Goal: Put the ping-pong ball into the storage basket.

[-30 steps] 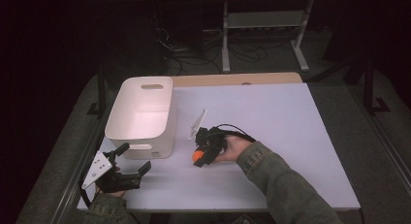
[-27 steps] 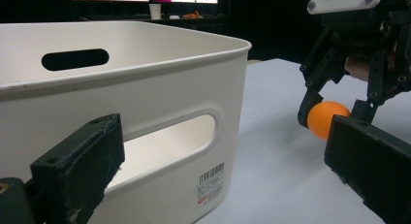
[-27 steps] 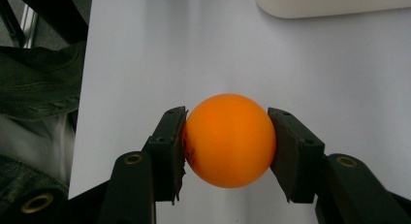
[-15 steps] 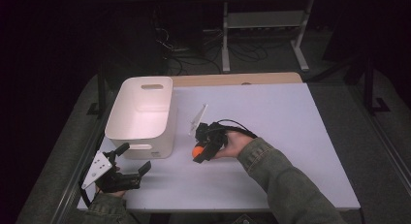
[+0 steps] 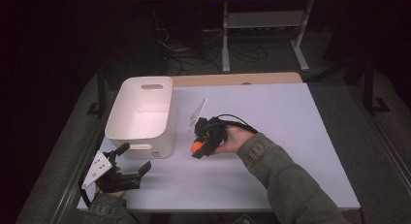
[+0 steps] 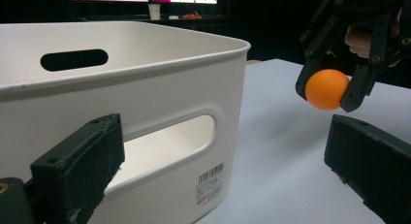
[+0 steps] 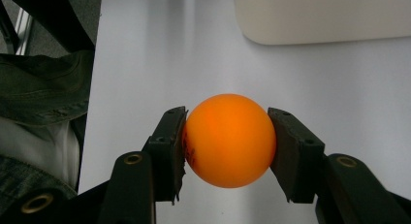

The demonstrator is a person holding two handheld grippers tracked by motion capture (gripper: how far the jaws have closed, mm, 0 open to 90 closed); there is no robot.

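Observation:
An orange ball [image 7: 228, 139] sits clamped between the jaws of my right gripper [image 5: 197, 149], held just above the white table [image 5: 291, 136] a little right of the white bin [image 5: 143, 115]. The same ball [image 6: 327, 89] hangs in that gripper's jaws in the left gripper view, clear of the table. My left gripper [image 5: 131, 162] stands open at the table's near left corner, in front of the bin's handle slot [image 6: 167, 136], with nothing between its jaws.
The white bin [image 6: 121, 88] is open-topped and looks empty, standing at the table's left. A metal frame and cables [image 5: 261, 35] lie on the floor beyond the far edge. The table's right half is bare white surface.
My right gripper with the orange ball has shifted slightly, drawing a touch toward the bin and lifting. The left gripper has stayed where it was.

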